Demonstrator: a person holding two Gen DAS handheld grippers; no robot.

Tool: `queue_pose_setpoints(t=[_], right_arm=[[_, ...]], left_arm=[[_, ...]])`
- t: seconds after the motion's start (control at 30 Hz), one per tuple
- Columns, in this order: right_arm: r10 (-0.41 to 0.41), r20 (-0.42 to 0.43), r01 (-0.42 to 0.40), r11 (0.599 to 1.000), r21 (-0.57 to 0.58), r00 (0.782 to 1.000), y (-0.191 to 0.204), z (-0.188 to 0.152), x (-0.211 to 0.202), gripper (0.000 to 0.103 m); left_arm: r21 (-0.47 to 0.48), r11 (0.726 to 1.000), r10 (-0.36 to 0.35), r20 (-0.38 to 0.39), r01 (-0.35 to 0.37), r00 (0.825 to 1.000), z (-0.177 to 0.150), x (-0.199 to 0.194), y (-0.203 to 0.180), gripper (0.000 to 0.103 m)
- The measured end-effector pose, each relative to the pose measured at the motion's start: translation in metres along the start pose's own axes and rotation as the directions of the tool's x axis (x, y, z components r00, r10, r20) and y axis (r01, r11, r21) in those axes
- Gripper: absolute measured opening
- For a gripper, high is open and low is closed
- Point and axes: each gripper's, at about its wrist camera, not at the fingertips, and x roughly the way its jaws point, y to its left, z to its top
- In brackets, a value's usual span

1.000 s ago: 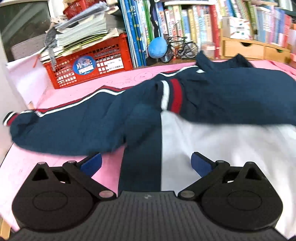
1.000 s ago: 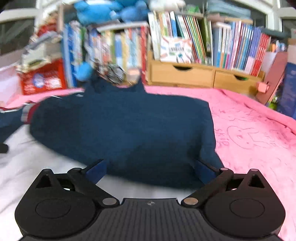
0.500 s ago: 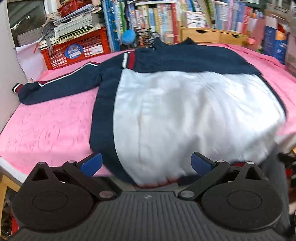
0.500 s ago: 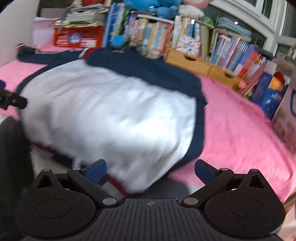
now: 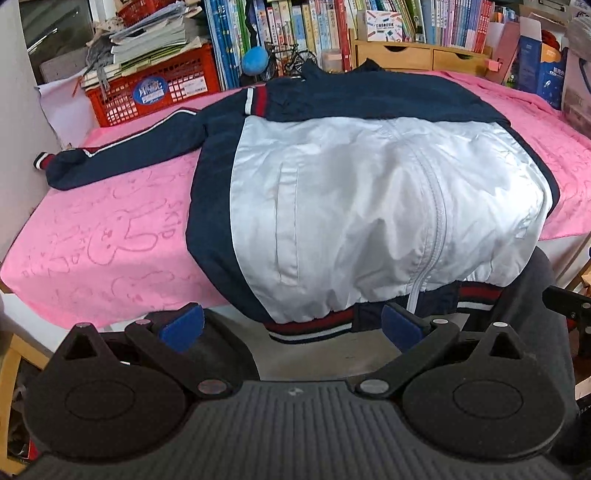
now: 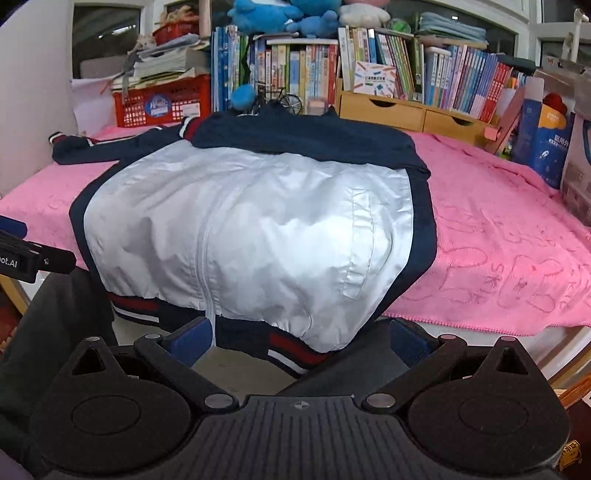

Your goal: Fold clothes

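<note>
A navy and white zip jacket [image 5: 369, 192] lies front up on the pink cloth [image 5: 103, 236]. Its striped hem [image 5: 317, 328] hangs over the near table edge. One navy sleeve [image 5: 122, 151] stretches out to the left, its cuff near the wall. The same jacket [image 6: 251, 229] fills the right wrist view. My left gripper [image 5: 291, 326] is open, held back from the table just below the hem, with nothing between its fingers. My right gripper [image 6: 301, 341] is open too, in front of the hem's right part. The left gripper's tip [image 6: 22, 251] shows at the right wrist view's left edge.
A red crate [image 5: 155, 88] with stacked papers stands at the back left. Rows of books [image 5: 332, 29], a wooden drawer box [image 5: 417, 55], a blue ball [image 5: 255, 61] and a small model bicycle [image 5: 291, 61] line the back. Boxes [image 5: 543, 70] stand at the right. A white wall [image 5: 14, 110] borders the left.
Both grippers have pulled back from over the jacket's upper part to the near table edge. The jacket now lies spread flat with its hem over the edge.
</note>
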Motion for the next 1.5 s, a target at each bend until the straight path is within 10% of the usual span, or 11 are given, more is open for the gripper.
queue_pose_setpoints(t=[0.43, 0.6, 0.73, 0.93, 1.17, 1.4, 1.5], right_arm=[[0.005, 0.000, -0.005, 1.000, -0.015, 1.000, 0.006, -0.001, 0.003, 0.103], [0.001, 0.118, 0.004, 0.999, -0.044, 0.993, 0.009, 0.029, 0.016, 0.103], [0.006, 0.172, -0.002, 1.000, -0.019, 0.985, 0.013, 0.062, 0.049, 0.103], [0.044, 0.204, -0.058, 0.996, 0.064, 0.978, 0.023, 0.087, 0.094, 0.103], [0.035, 0.277, -0.016, 0.997, -0.074, 0.960, 0.039, 0.109, 0.121, 0.103], [0.008, 0.243, 0.010, 0.997, -0.074, 0.970, 0.037, 0.133, 0.173, 0.103], [0.033, 0.196, -0.021, 0.998, -0.062, 0.980, 0.035, 0.137, 0.184, 0.103]], left_arm=[[-0.032, 0.999, -0.008, 0.008, 0.008, 1.000, -0.004, 0.000, 0.010, 0.103], [-0.140, 0.990, 0.034, 0.076, -0.023, 0.997, 0.012, 0.016, 0.065, 0.103], [-0.360, 0.921, 0.189, 0.080, -0.149, 0.979, 0.035, 0.055, 0.150, 0.103], [-0.656, 0.725, 0.368, 0.111, -0.210, 0.923, 0.072, 0.112, 0.242, 0.103], [-0.692, 0.669, 0.428, 0.059, -0.272, 0.902, 0.119, 0.178, 0.322, 0.103], [-0.671, 0.679, 0.449, 0.061, -0.296, 0.892, 0.144, 0.227, 0.355, 0.103], [-0.695, 0.616, 0.496, -0.023, -0.371, 0.868, 0.148, 0.243, 0.362, 0.050]])
